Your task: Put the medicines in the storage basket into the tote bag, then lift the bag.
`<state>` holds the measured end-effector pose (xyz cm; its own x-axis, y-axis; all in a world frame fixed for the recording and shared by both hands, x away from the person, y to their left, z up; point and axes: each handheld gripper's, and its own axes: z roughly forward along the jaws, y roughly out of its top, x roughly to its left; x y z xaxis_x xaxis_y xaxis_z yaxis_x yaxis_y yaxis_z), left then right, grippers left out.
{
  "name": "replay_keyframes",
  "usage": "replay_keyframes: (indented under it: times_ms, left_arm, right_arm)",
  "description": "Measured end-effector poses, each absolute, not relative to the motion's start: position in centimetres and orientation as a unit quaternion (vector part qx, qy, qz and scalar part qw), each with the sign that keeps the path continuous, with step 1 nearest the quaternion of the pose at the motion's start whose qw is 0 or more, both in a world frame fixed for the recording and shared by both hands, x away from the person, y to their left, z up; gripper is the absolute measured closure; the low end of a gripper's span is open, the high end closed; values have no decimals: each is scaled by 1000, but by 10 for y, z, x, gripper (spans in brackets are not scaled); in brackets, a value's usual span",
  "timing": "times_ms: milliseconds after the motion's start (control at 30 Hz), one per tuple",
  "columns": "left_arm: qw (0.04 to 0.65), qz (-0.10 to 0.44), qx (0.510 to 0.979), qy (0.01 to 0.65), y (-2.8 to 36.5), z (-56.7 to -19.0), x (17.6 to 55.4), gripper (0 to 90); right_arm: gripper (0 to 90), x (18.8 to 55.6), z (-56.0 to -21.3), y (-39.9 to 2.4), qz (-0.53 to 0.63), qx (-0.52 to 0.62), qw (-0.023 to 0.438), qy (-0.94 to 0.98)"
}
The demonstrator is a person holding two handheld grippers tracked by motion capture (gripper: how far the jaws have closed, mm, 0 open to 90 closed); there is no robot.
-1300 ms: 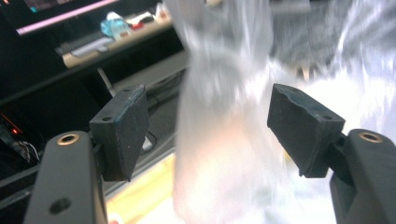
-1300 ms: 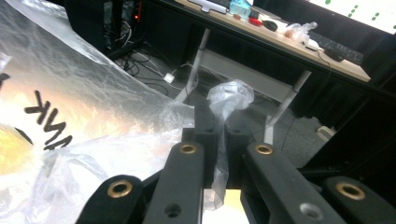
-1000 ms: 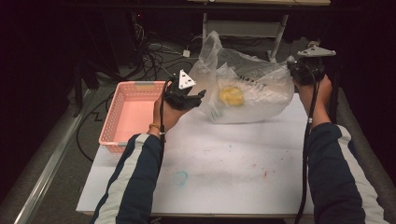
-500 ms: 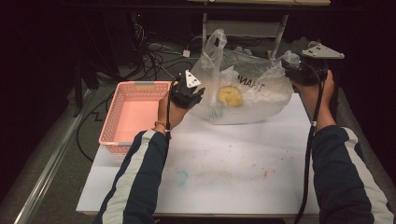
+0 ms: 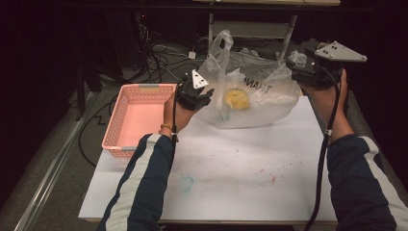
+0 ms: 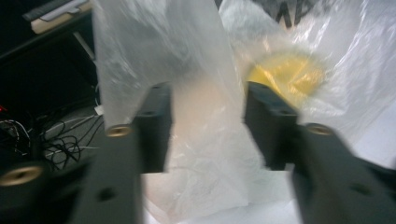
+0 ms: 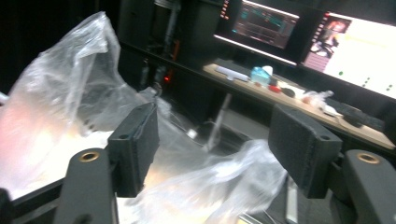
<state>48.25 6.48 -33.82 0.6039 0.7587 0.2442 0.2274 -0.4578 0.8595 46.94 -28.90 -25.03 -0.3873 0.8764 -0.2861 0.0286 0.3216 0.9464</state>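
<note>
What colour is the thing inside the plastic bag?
Yellow, seen through the bag; clearest in the high view.

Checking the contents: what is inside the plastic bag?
Inside the bag lies one yellow item, blurred through the film. Its exact kind is unclear, and crumpled folds hide the rest.

pink basket (image 5: 137,118): on bench's left edge | bench (image 5: 240,168): white top, faint paint stains | cables (image 5: 159,53): tangled on floor behind | monitors (image 7: 327,42): lit

My white worktop (image 5: 250,159), flecked with faint paint stains, stands in a dark room. Black cables (image 5: 159,55) tangle on the grey floor (image 5: 57,159) beyond it. Farther off, lit monitors (image 7: 327,42) glow above a cluttered wooden desk (image 7: 299,98).
</note>
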Motion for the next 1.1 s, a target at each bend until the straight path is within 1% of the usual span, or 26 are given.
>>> replay_keyframes:
  times_ms: [33, 100, 200, 267, 367, 400, 467, 667, 867, 1100]
  left_arm:
    - [421, 321, 789, 311, 67, -337, 479, 423]
    - [427, 332, 780, 314, 71, -337, 471, 291]
    - [430, 349, 778, 297, 76, -335, 456, 255]
    - [441, 347, 776, 287, 81, -334, 446, 221]
    - [450, 349, 776, 272, 89, -335, 429, 213]
    - [451, 349, 777, 267, 92, -336, 423, 209]
    - [445, 355, 782, 255, 96, -340, 412, 190]
    - [432, 366, 789, 238, 106, -354, 384, 187]
    - [429, 364, 794, 231, 115, -364, 366, 187]
    - [422, 368, 799, 220, 123, -375, 348, 187]
  right_arm:
    - [337, 465, -254, -288, 479, 328, 442, 684]
    - [323, 457, -262, -287, 484, 321, 432, 690]
    - [308, 446, -273, -286, 485, 311, 425, 698]
    - [292, 438, -279, -286, 489, 306, 419, 701]
    - [271, 426, -288, -285, 486, 301, 414, 708]
    - [270, 423, -291, -285, 482, 295, 419, 710]
    - [271, 415, -296, -286, 487, 293, 418, 709]
    - [262, 402, -309, -289, 490, 287, 405, 716]
    - [249, 389, -322, -290, 481, 276, 407, 726]
    - [240, 374, -339, -303, 474, 273, 406, 732]
